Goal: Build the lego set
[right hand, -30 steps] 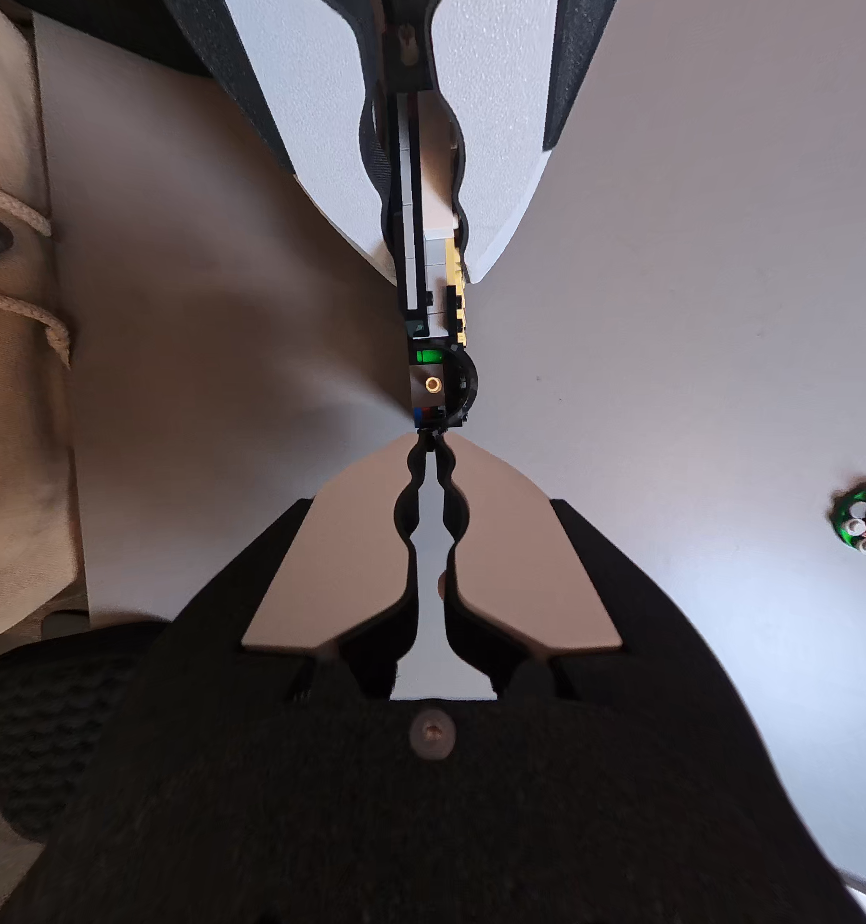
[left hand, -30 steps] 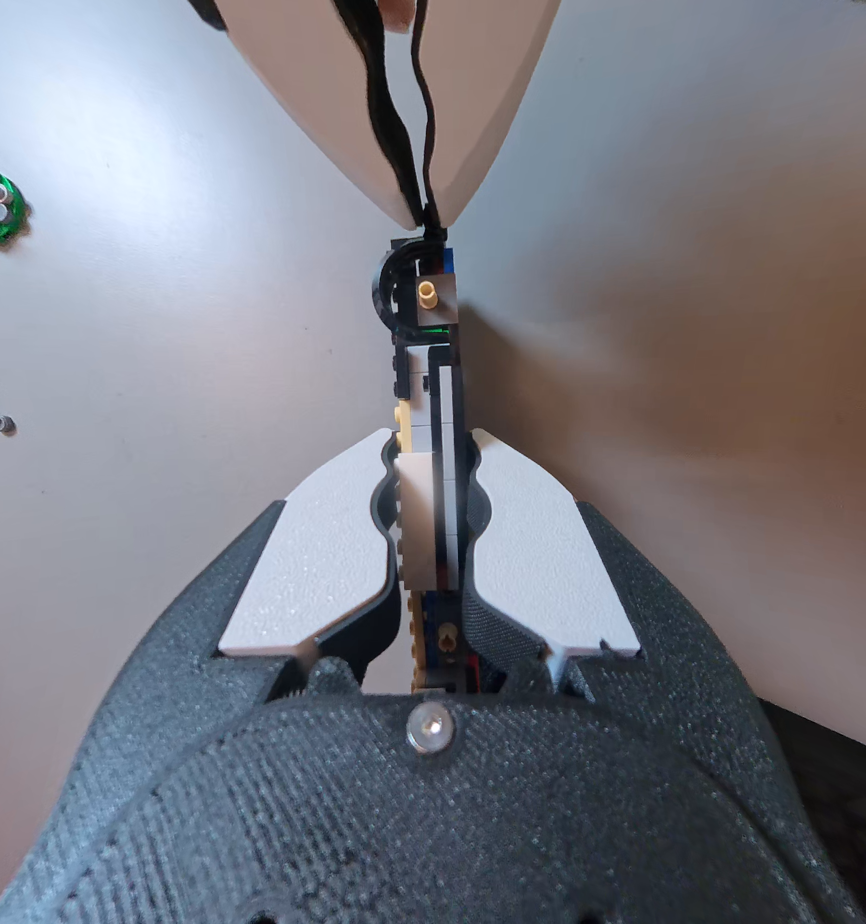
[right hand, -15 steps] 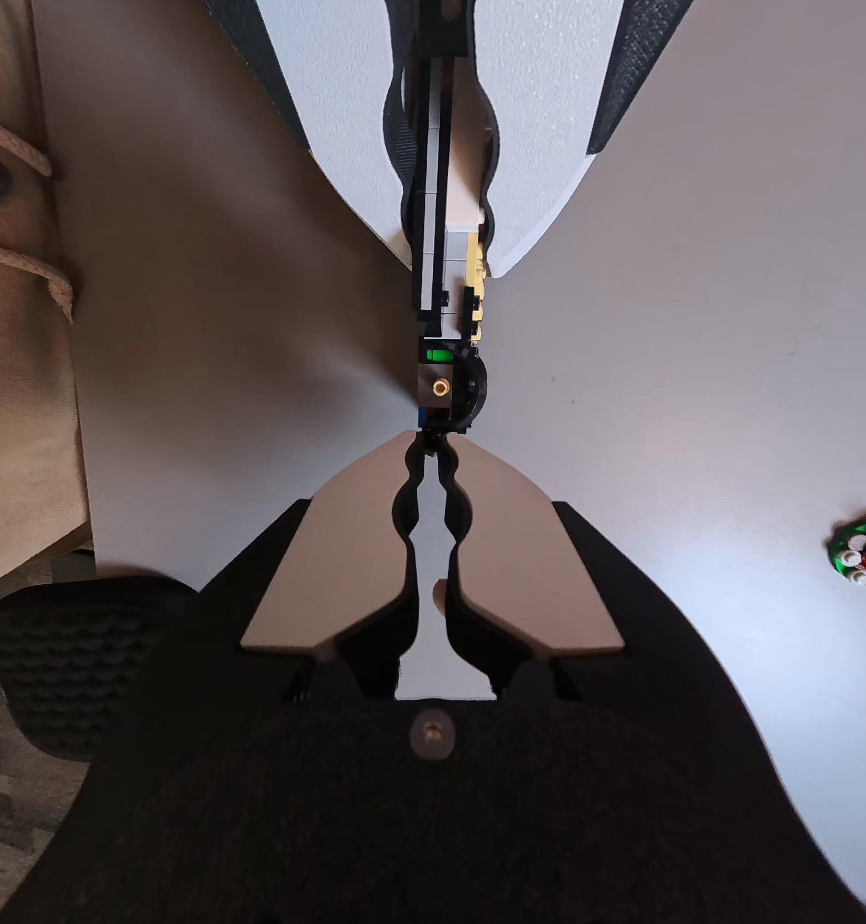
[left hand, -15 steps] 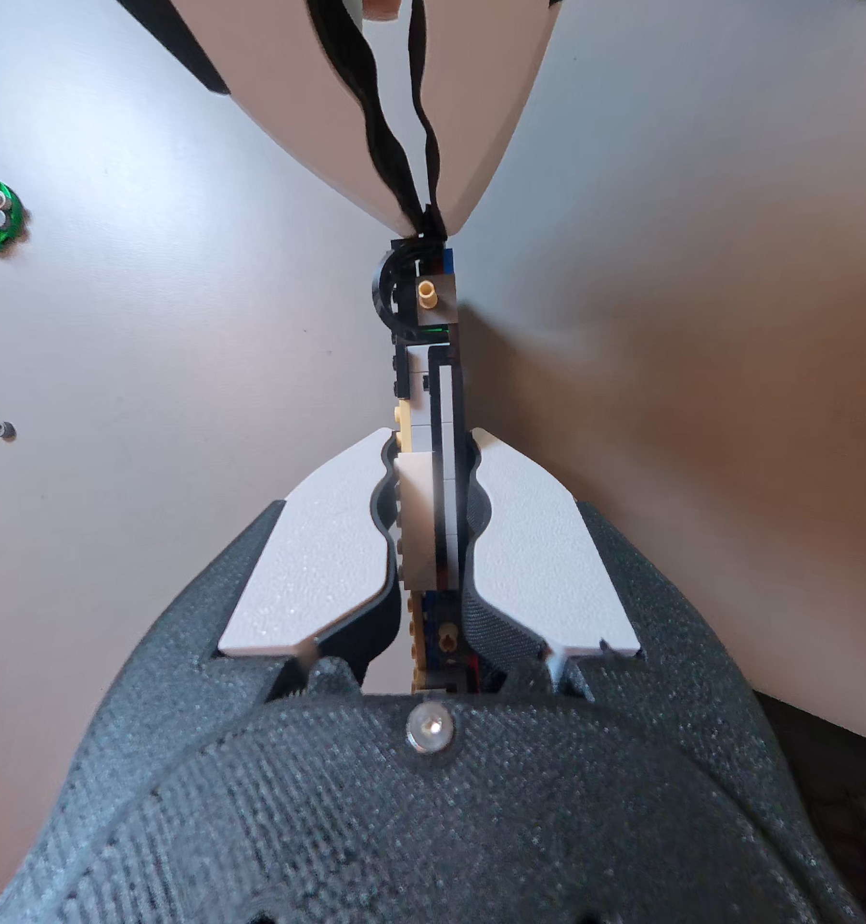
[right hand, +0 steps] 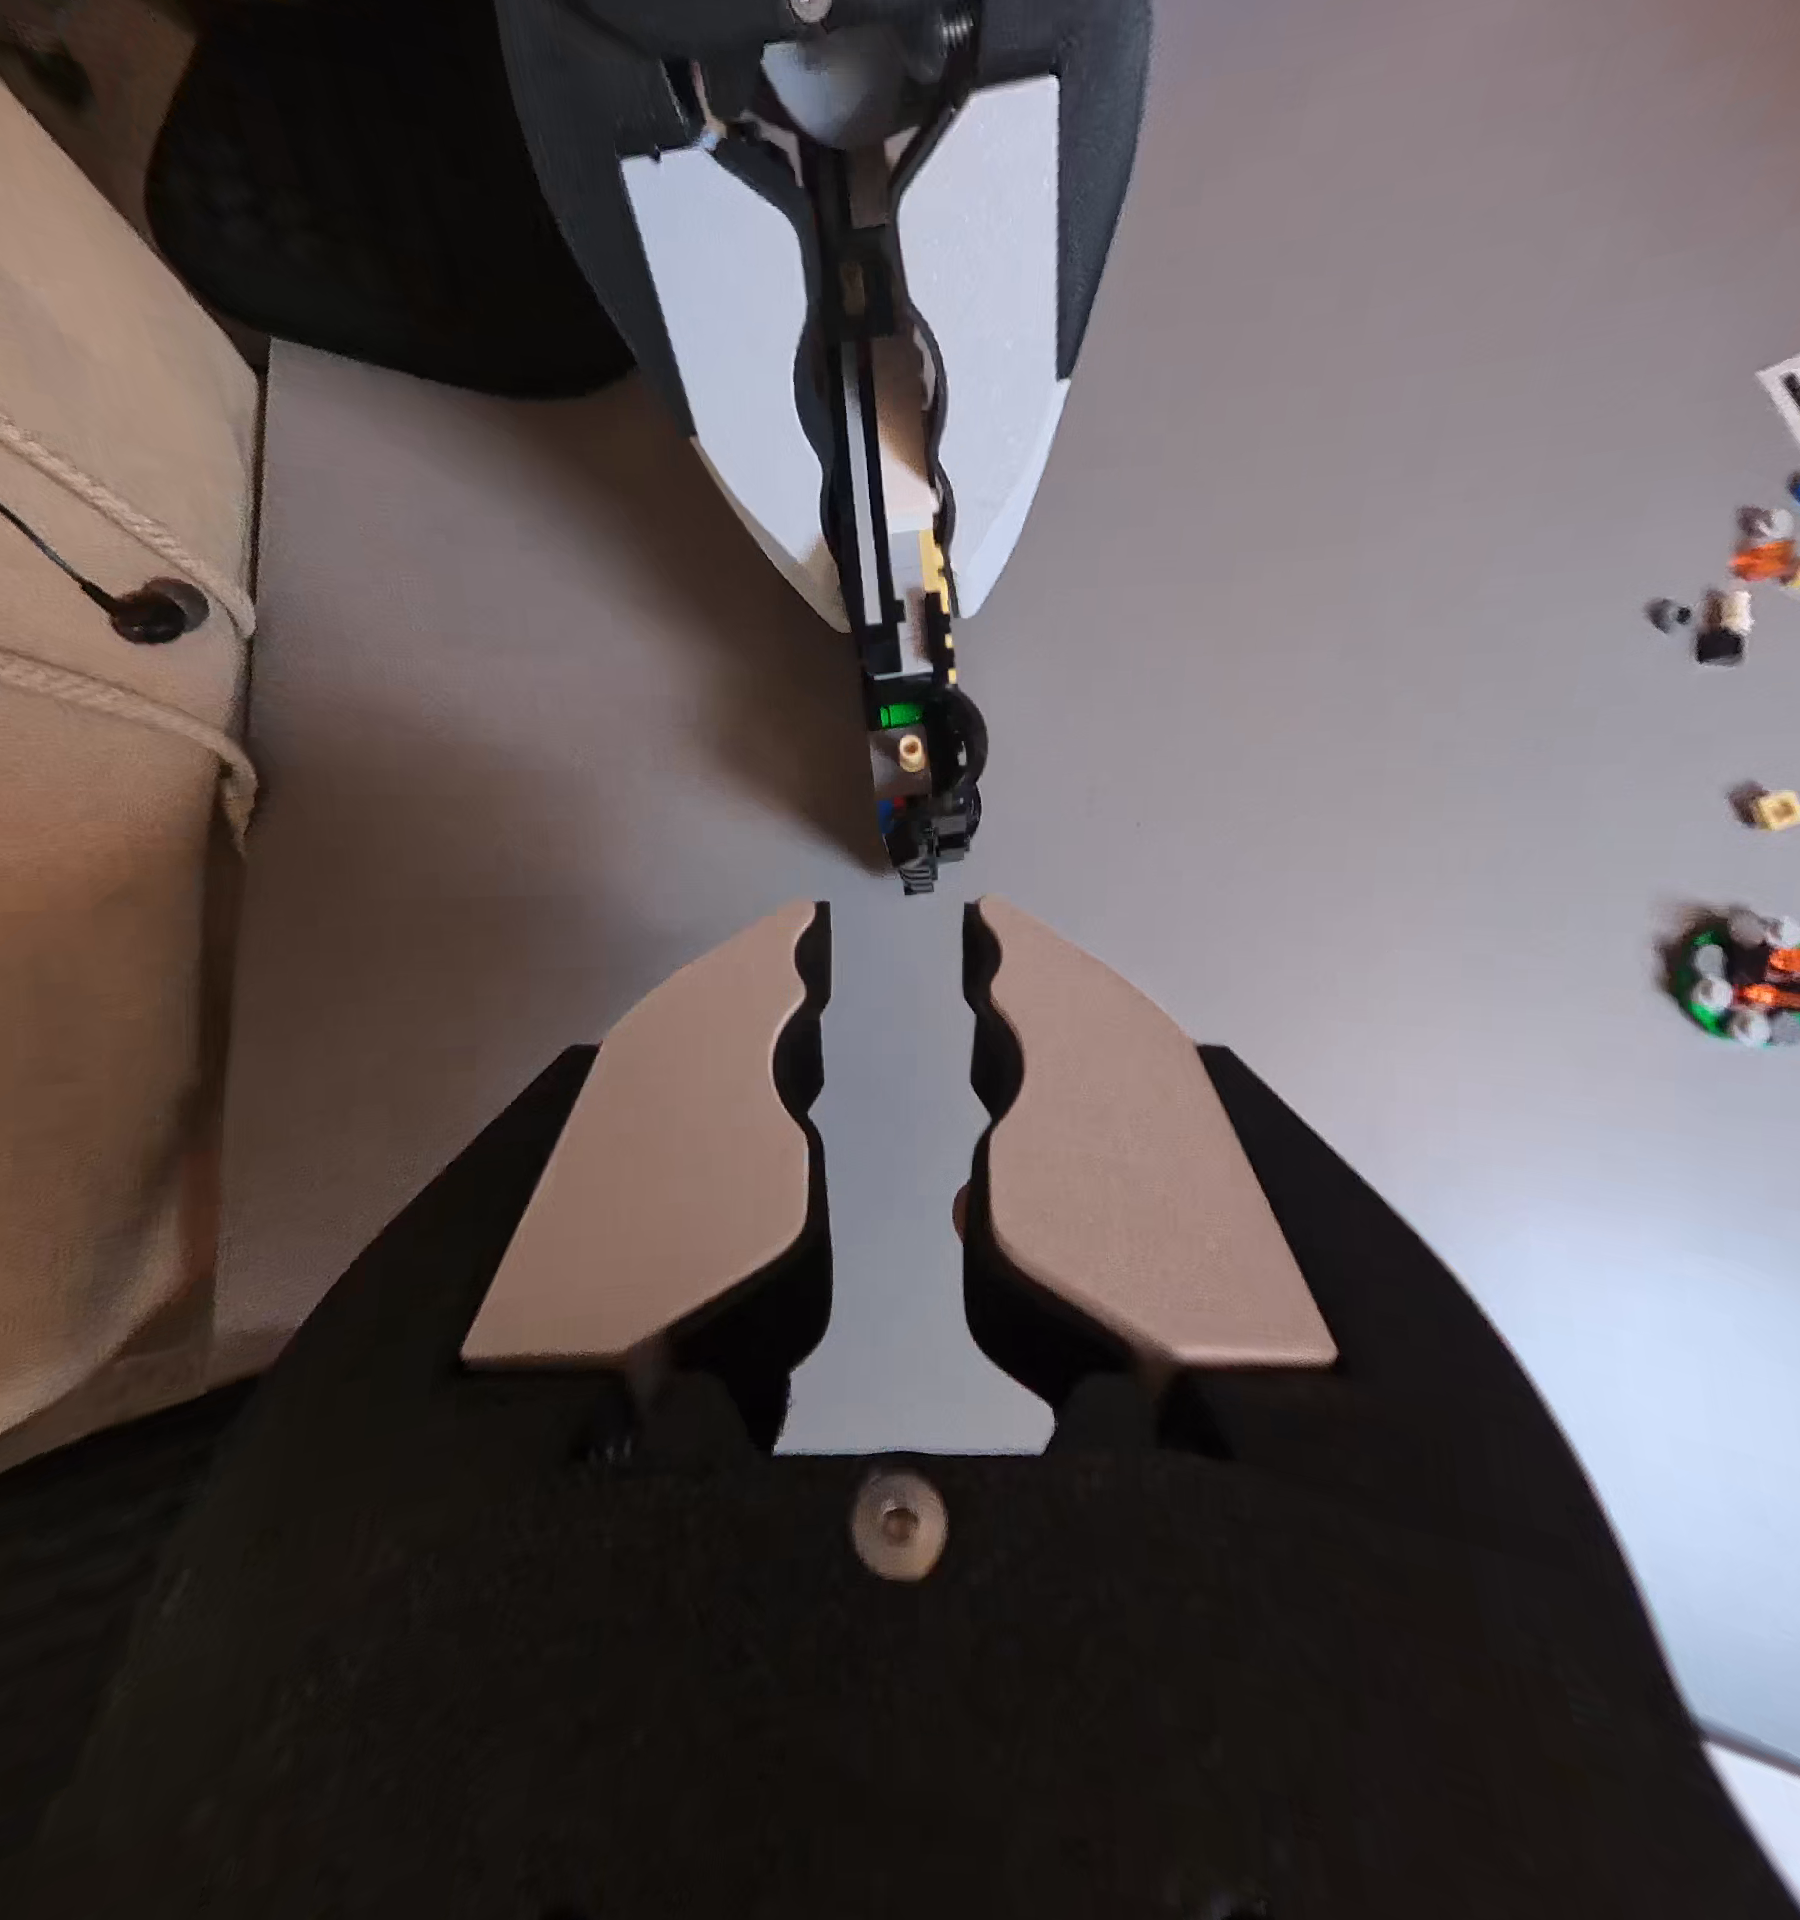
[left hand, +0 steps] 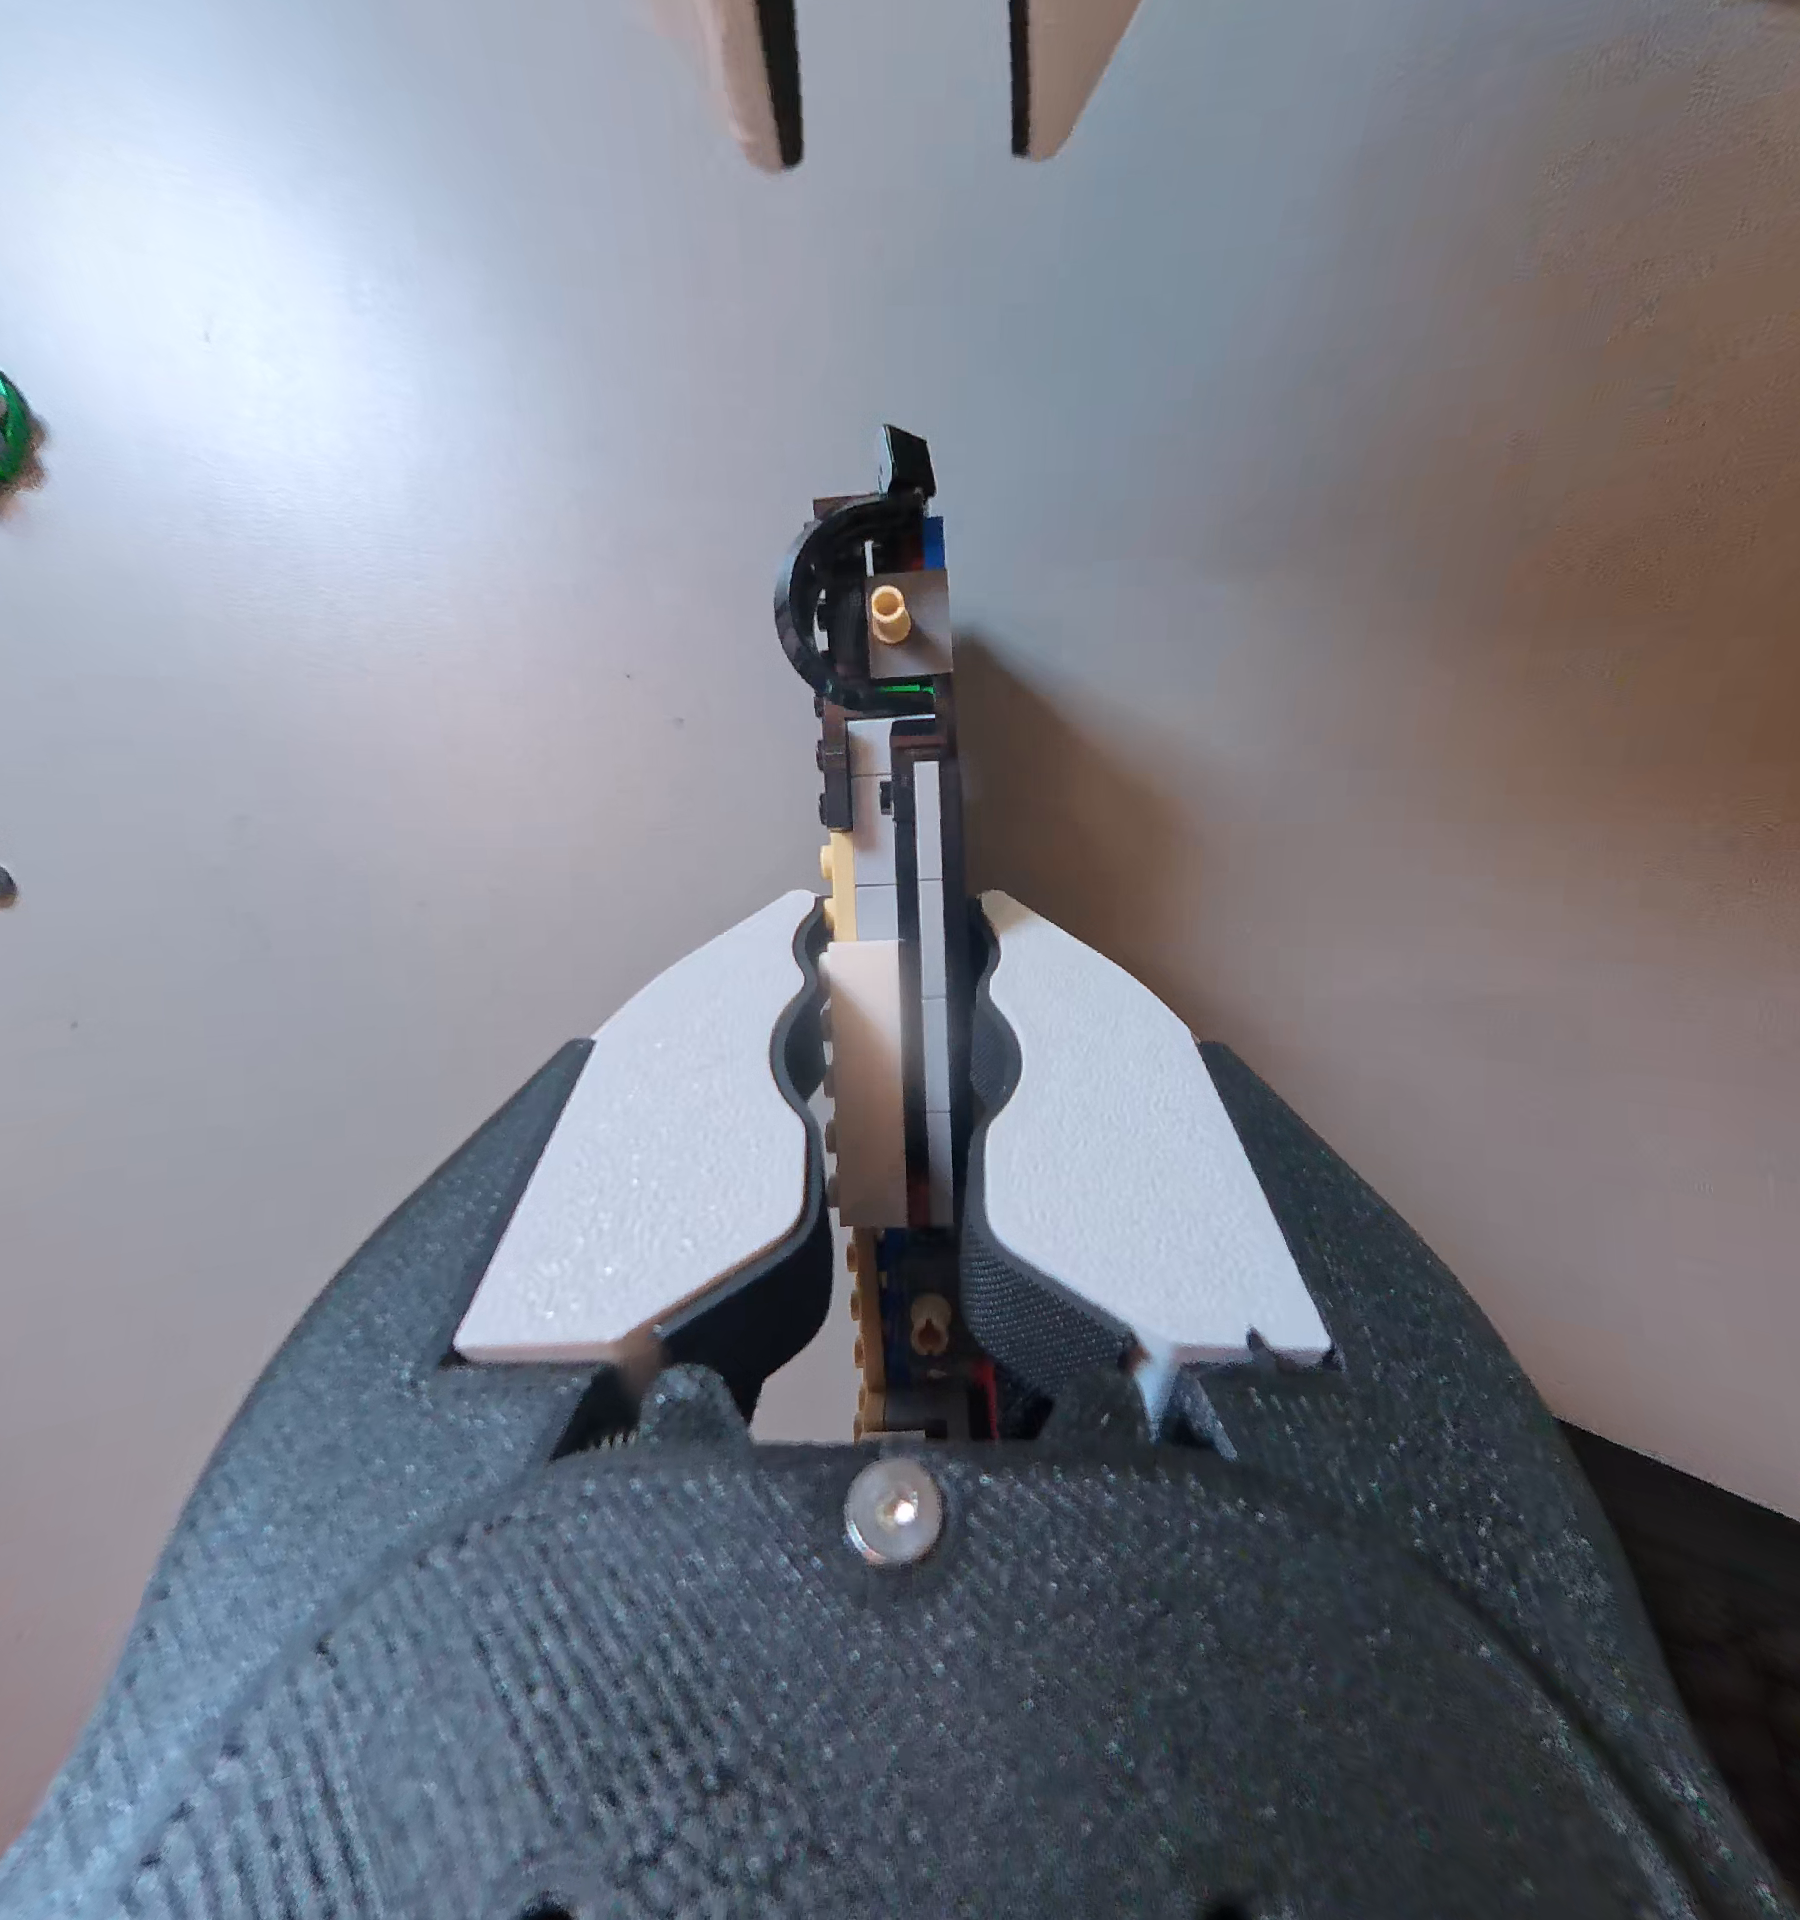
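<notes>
Right gripper point(right hand: 896, 914) newly apart, model's point(left hand: 891, 831) rear hidden

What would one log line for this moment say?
left gripper: shut on brick model | right gripper: open, facing model tip | loose bricks aside

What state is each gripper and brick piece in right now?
left gripper: shut on the brick assembly.
brick assembly: clamped edge-on, sticking out past the fingertips.
right gripper: open, nothing between its fingers, just short of the assembly's tip.
green round piece: lying on the table.
</notes>
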Action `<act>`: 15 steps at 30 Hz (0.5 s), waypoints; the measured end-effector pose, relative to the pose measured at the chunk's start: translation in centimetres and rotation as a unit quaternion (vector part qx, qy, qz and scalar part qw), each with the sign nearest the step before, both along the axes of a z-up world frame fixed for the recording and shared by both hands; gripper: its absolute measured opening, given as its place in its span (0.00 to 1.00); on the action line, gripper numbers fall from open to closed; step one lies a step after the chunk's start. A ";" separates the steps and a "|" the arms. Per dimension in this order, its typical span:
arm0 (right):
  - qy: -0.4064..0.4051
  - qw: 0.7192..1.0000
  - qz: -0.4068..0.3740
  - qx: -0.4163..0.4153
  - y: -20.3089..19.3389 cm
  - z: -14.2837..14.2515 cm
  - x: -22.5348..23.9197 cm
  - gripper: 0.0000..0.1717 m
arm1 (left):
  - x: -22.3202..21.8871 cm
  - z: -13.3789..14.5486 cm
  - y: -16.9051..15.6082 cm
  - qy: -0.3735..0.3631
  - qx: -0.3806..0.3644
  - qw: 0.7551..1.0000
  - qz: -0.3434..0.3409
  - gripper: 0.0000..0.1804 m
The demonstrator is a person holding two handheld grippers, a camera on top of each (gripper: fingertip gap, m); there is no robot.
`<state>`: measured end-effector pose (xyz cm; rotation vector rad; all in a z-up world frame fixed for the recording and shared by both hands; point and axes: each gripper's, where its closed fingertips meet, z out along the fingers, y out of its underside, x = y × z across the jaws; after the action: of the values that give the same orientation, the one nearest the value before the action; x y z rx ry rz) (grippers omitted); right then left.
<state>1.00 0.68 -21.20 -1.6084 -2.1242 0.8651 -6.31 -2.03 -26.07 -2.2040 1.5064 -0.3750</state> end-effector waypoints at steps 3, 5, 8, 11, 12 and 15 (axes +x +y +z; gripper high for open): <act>0.053 0.998 -0.036 -0.006 -0.1 -1.2 0.5 0.14 | 0.0 0.0 0.0 -0.002 -0.003 1.000 -0.001 0.14; 0.089 0.995 -0.049 -0.010 -0.6 -1.6 0.2 0.13 | 0.0 0.0 0.0 -0.002 -0.003 1.000 0.000 0.14; 0.134 0.989 -0.059 0.009 -1.0 -1.6 -0.6 0.11 | 0.0 0.0 0.0 -0.001 -0.002 1.000 0.001 0.14; 0.161 0.984 -0.071 0.027 -0.9 -1.3 -1.3 0.11 | 0.0 0.0 0.0 -0.001 -0.004 1.000 0.004 0.13; 0.162 0.983 -0.076 0.034 -0.9 -1.3 -1.4 0.11 | 0.0 0.0 0.0 -0.001 -0.004 1.000 0.006 0.13; 0.164 0.980 -0.098 0.049 -0.9 -1.2 -1.7 0.11 | 0.0 0.0 0.2 0.000 -0.003 1.000 0.017 0.13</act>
<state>-0.74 -0.25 -22.38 -1.4778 -1.7242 0.8788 -6.35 -1.81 -26.06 -2.2327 1.4671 -0.3691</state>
